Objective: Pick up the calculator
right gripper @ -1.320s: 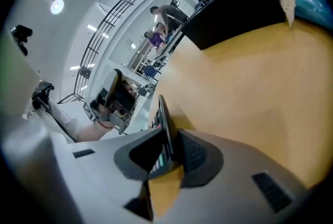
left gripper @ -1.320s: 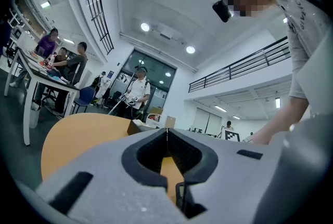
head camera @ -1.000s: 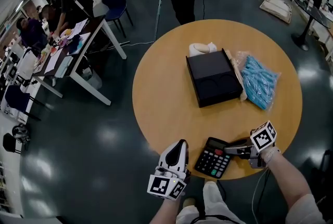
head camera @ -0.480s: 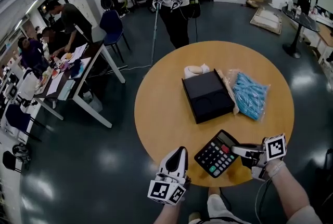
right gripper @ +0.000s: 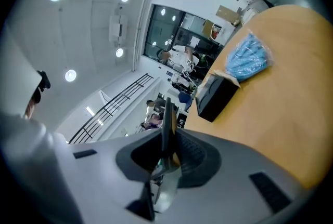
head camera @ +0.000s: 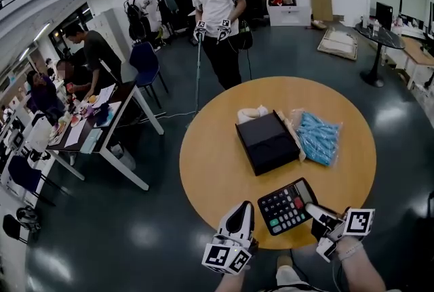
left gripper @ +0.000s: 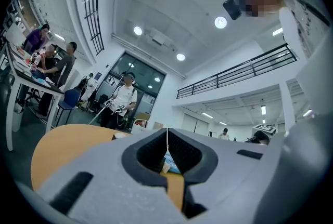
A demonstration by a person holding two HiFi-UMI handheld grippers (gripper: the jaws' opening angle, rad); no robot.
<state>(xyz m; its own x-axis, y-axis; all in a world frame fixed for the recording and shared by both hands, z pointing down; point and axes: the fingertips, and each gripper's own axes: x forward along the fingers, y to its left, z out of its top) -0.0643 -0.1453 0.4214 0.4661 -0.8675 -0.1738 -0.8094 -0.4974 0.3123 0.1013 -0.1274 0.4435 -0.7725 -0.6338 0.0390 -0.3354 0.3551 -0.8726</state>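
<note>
The black calculator (head camera: 288,206) with coloured keys hangs above the near edge of the round wooden table (head camera: 217,172), its key face tilted toward me. My right gripper (head camera: 314,211) is shut on its right edge. In the right gripper view the calculator (right gripper: 167,114) shows edge-on as a thin dark slab pinched between the pads of the right gripper (right gripper: 167,132). To the left of the calculator, by the table's near rim, my left gripper (head camera: 243,206) points forward. Its jaws meet with nothing between them, as the left gripper (left gripper: 167,137) shows in its own view.
A black box (head camera: 266,141) lies mid-table with a bag of blue items (head camera: 317,137) to its right and a white object (head camera: 252,113) behind it. A person (head camera: 215,6) holding grippers stands beyond the table. A cluttered desk (head camera: 102,114) with seated people is at left.
The right gripper has lifted the calculator off the table and tipped it up. The left gripper has risen too. More of the room beyond the table now shows.
</note>
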